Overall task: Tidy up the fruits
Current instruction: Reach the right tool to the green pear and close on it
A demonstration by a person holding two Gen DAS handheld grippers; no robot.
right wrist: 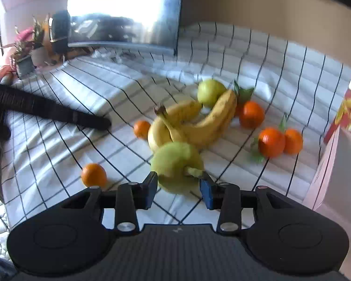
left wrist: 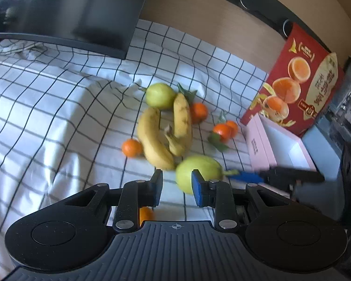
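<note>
Fruit lies on a white checked cloth (left wrist: 58, 107). Two bananas (left wrist: 161, 133) lie in the middle, with a green pear (left wrist: 159, 96) behind them and a nearer green pear (left wrist: 199, 173) in front. Several tangerines (left wrist: 223, 131) lie around them. My left gripper (left wrist: 176, 188) is open and empty, just before the near pear. In the right wrist view my right gripper (right wrist: 179, 190) is open, its fingertips either side of the near pear (right wrist: 175, 164), not closed on it. The right gripper's blue tip (left wrist: 243, 176) reaches the pear's stem from the right.
An open pink-and-white box (left wrist: 280, 145) lies at the right, with a red carton (left wrist: 297, 82) printed with oranges standing behind it. A dark monitor (left wrist: 82, 16) stands at the back left. Potted plants (right wrist: 28, 51) stand far left. One tangerine (right wrist: 93, 174) lies near, left.
</note>
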